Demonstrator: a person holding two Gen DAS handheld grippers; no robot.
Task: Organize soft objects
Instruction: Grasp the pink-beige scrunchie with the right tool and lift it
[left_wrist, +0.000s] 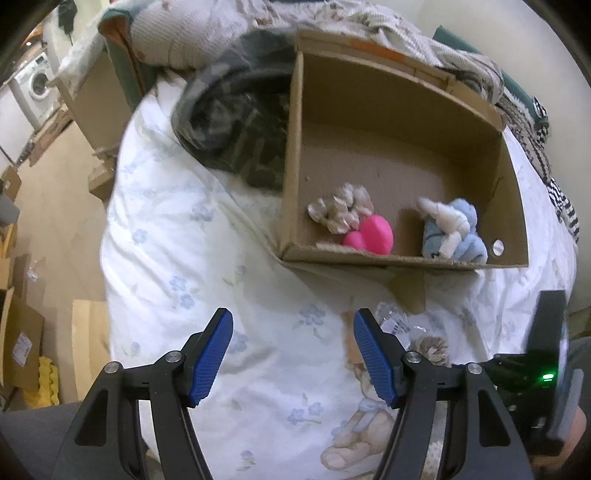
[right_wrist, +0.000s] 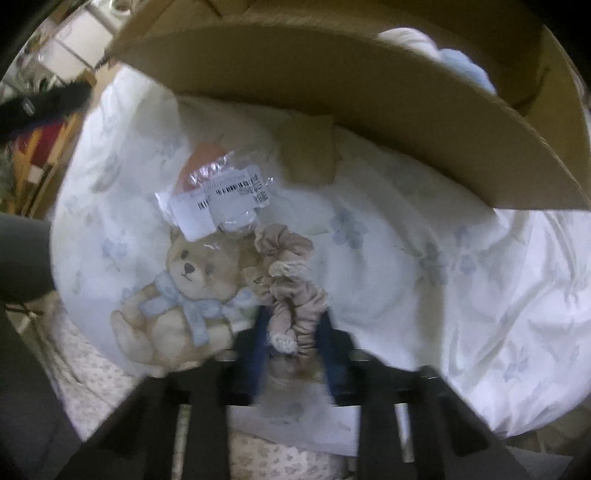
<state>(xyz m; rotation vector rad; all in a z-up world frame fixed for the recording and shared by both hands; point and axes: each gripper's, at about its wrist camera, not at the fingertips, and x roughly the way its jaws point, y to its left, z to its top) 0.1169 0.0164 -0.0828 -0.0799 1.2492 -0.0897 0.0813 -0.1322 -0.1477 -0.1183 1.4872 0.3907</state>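
Our right gripper (right_wrist: 291, 332) pinches the lower end of a beige scrunchie (right_wrist: 286, 284) lying on the bed (right_wrist: 424, 295), just beside a printed teddy bear (right_wrist: 184, 291) and a plastic bag (right_wrist: 221, 199). Our left gripper (left_wrist: 293, 354) hangs with jaws apart, empty, above the bedspread. Beyond it, the cardboard box (left_wrist: 388, 158) holds another scrunchie (left_wrist: 341, 208), a pink toy (left_wrist: 371, 236) and a blue cloth (left_wrist: 452, 232) along its near edge.

Three soft items (left_wrist: 371, 230) lie in the box (left_wrist: 509, 177) on the bedspread (left_wrist: 177, 240).
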